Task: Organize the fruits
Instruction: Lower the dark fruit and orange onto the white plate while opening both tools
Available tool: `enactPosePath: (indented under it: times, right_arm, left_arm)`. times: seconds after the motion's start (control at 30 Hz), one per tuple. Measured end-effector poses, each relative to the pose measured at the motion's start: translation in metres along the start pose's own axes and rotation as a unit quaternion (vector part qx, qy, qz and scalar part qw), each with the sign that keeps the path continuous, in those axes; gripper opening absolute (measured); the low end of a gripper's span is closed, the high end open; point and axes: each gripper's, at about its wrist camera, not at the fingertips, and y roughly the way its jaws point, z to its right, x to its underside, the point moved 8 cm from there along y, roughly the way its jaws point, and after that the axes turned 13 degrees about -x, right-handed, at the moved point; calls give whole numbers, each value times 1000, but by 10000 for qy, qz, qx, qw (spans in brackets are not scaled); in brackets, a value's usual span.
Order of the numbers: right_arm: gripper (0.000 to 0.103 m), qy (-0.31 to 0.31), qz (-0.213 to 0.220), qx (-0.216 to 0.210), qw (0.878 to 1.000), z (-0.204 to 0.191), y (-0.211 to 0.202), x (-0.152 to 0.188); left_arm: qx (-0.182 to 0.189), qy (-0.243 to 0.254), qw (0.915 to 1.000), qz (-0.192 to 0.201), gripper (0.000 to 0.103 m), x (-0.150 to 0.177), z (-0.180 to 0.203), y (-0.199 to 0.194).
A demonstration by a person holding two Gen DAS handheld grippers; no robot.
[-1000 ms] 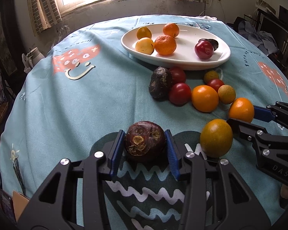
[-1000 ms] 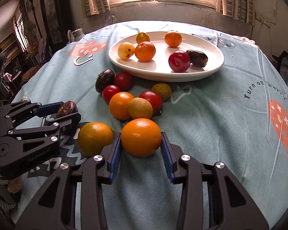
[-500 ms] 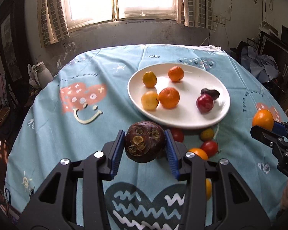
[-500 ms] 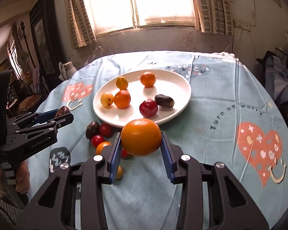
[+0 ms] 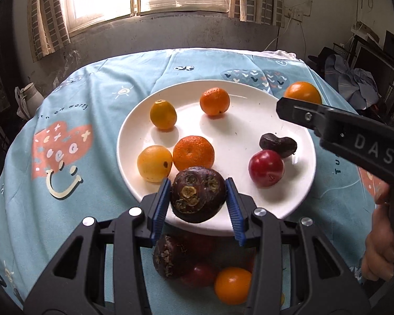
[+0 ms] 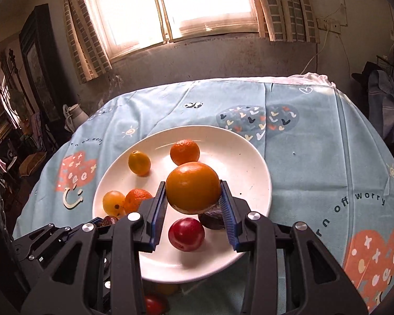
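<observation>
My left gripper (image 5: 197,199) is shut on a dark brown wrinkled fruit (image 5: 198,194), held over the near rim of the white plate (image 5: 239,131). My right gripper (image 6: 193,199) is shut on a large orange (image 6: 193,187), held above the plate's (image 6: 249,178) middle. In the left wrist view the right gripper's arm crosses from the right, with the orange (image 5: 303,93) showing past its tip. On the plate lie two mandarins (image 5: 193,152), two yellow fruits (image 5: 155,162), a red plum (image 5: 266,168) and a dark shrivelled fruit (image 5: 278,143).
Loose fruit lies on the blue cloth (image 5: 97,84) before the plate: a dark fruit (image 5: 168,257), red ones (image 5: 199,274) and an orange one (image 5: 232,284). A person's hand (image 5: 380,246) is at the right. A white jug (image 6: 73,116) stands beyond the table's left edge.
Both grippers rose from the cloth with their fruit and moved forward over the plate. The loose fruit cluster now lies beneath and behind them.
</observation>
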Motion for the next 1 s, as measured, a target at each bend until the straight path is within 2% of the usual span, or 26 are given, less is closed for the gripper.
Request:
enactPosePath:
  times: [0.17, 0.2, 0.23, 0.27, 0.33, 0.47, 0.6, 0.77, 0.9, 1.0]
  right_arm:
    - [42, -113, -93, -72, 9999, 1, 23, -1]
    - [46, -118, -106, -159, 9997, 0, 25, 0]
    - [58, -110, -78, -167, 9998, 0, 25, 0]
    - [63, -114, 13, -112, 9999, 2, 23, 0]
    - [63, -181, 129, -47, 9997, 2, 17, -2]
    - [63, -290, 226, -4, 9993, -6, 3, -4]
    - [63, -404, 262, 19, 9988, -18, -14, 2]
    - [63, -643, 328, 62, 9974, -40, -40, 18]
    - [63, -856, 361, 102, 9956, -57, -63, 42]
    - [63, -969, 458, 190, 9941, -63, -81, 65]
  left_arm:
    - [-22, 24, 9999, -120, 44, 4, 2, 14]
    - [-41, 30, 9999, -119, 48, 5, 1, 15]
    - [-55, 43, 9999, -120, 53, 5, 1, 15]
    - [-74, 52, 9999, -78, 55, 6, 1, 14]
    - [-157, 76, 9998, 1, 61, 5, 0, 11]
    - [-162, 56, 9998, 88, 62, 7, -5, 2]
    - [-239, -31, 9996, 170, 69, 10, -14, -9]
    - [-345, -202, 9986, 333, 72, 22, -29, -35]
    - [-390, -288, 9982, 364, 74, 44, -40, -54]
    - [-548, -356, 9971, 380, 91, 63, -52, -64]
